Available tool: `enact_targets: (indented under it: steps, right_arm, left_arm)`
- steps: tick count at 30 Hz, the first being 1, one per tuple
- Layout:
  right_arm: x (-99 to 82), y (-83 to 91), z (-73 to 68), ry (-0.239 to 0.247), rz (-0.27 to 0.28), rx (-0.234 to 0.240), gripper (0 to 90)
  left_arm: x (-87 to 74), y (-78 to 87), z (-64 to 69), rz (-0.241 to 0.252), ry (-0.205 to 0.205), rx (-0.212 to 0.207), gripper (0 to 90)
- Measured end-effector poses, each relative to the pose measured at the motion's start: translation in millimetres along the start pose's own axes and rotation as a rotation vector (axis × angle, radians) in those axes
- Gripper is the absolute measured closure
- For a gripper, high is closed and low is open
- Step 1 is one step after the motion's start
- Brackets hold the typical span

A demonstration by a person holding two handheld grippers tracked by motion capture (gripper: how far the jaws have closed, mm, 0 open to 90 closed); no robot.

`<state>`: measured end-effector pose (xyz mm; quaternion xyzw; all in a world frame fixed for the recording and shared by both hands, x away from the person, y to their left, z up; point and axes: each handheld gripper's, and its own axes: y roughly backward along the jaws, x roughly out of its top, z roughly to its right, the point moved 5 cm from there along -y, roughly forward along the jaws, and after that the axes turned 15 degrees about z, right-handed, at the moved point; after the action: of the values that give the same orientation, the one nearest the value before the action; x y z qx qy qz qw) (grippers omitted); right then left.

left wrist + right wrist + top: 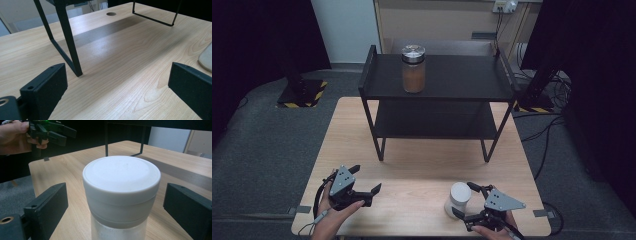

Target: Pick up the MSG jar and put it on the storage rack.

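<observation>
Right gripper point(465, 200) straddles white-lidded jar point(458, 199), jaws wide, pads clear of it. Left gripper point(364, 180) open, empty, over table point(422, 165).

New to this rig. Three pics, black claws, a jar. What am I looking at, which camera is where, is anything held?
No robot arm here: a person holds a two-jaw gripper in each hand at a wooden table.

The high view looks down from above the person's side. The left gripper is at the bottom left, the right gripper at the bottom right. The other two pictures come from cameras riding on each gripper, looking along its own black jaws.

On the table stands a black two-tier shelf rack with a brown-filled jar with a metal lid on its top tier. Near the person stands a white-lidded jar.

The right gripper's jaws stand on either side of that white lid, with gaps showing, so it isn't gripped. The left gripper is open over bare table.
</observation>
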<state>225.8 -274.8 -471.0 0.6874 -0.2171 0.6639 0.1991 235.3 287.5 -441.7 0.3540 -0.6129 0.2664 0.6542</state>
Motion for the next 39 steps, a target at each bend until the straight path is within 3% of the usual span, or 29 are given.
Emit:
enact_targets:
  steps: [18, 39]
  right_arm:
    - [-0.8, -4.0, 1.4, 0.005, -0.002, -0.004, 11.4]
    - [-3.5, -4.5, 0.3, 0.005, 0.028, -0.006, 33.8]
  left_arm:
    - [-0.4, 0.8, -0.3, 0.000, 0.001, 0.003, 0.9]
    - [-0.4, -0.1, -0.3, -0.006, -0.001, -0.002, 1.0]
